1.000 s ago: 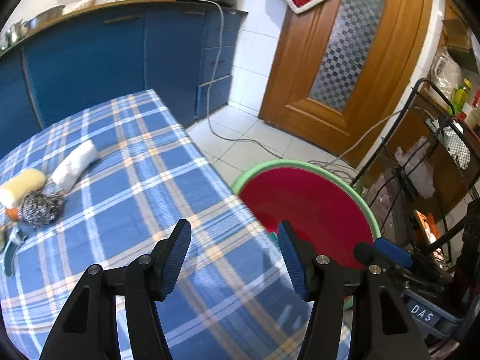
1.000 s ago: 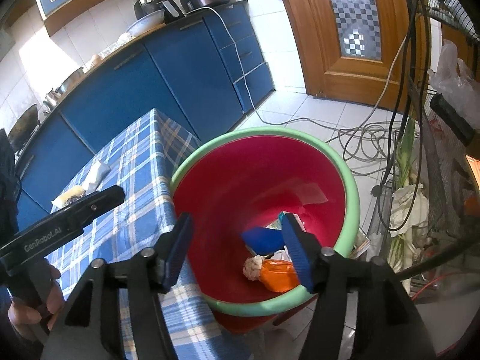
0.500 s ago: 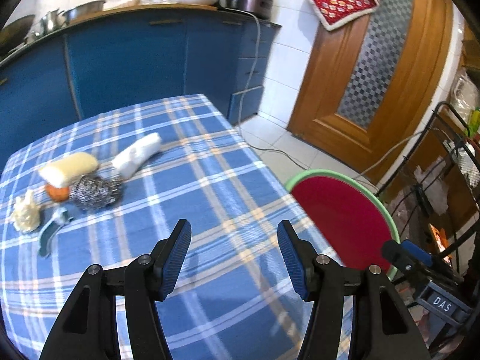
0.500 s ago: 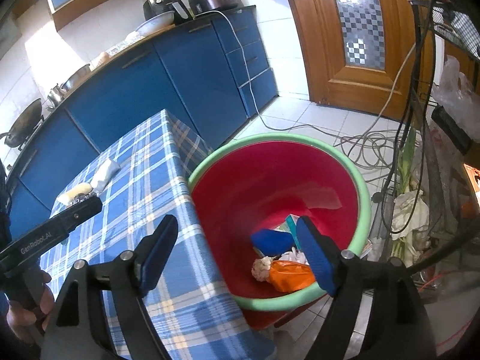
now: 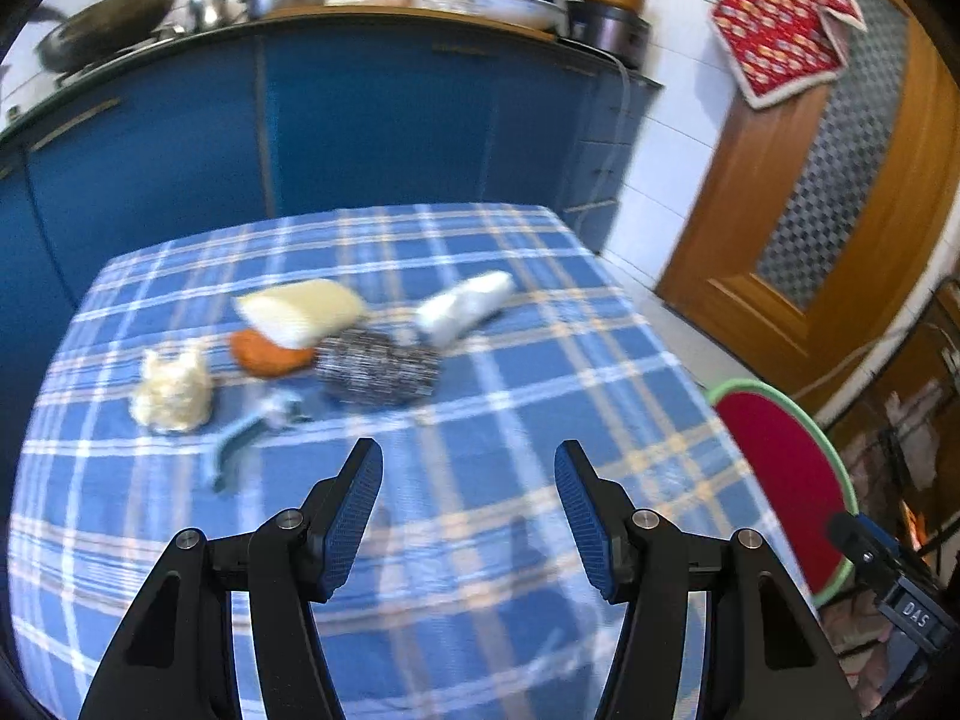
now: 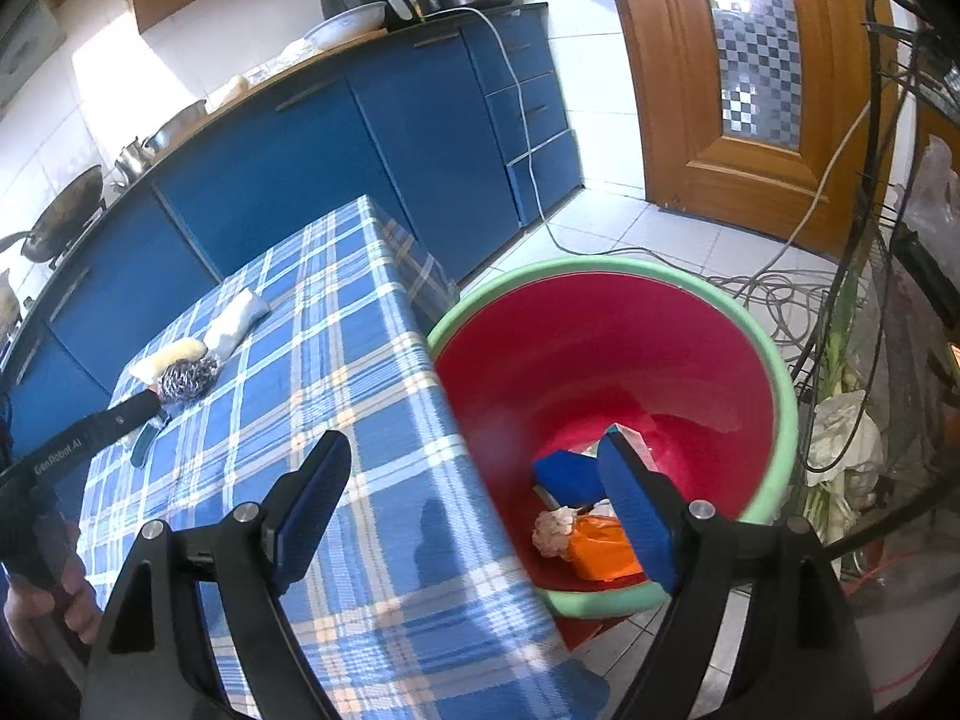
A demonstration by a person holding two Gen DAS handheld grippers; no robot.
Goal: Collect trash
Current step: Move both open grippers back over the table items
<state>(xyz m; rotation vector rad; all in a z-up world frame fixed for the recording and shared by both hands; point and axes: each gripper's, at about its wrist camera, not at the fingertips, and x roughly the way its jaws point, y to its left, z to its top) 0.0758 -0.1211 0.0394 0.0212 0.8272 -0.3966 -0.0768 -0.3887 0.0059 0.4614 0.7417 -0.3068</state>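
On the blue checked tablecloth [image 5: 540,372] lies a blurred cluster of trash: a steel scourer [image 5: 378,369], a pale yellow sponge [image 5: 300,309], an orange scrap [image 5: 267,354], a crumpled cream wad [image 5: 174,390], a white roll [image 5: 465,306] and a teal-handled tool [image 5: 240,444]. My left gripper [image 5: 468,449] hovers open and empty short of them. A red basin with a green rim [image 6: 780,396] stands beside the table, holding a blue piece [image 6: 567,474], an orange wrapper [image 6: 600,552] and a white wad [image 6: 552,531]. Above the table edge and the basin, my right gripper [image 6: 471,441] stands wide open and empty.
Blue kitchen cabinets [image 5: 372,120] with pots on top run behind the table. A wooden door [image 6: 750,90] is at the right, with cables [image 6: 750,288] on the tiled floor. A wire rack [image 6: 900,300] with bags stands next to the basin. A hand [image 6: 42,606] holds the left gripper.
The left gripper has swung left, away from the basin and towards the trash on the table. The right gripper's jaws have widened, and it has drifted left to straddle the table edge.
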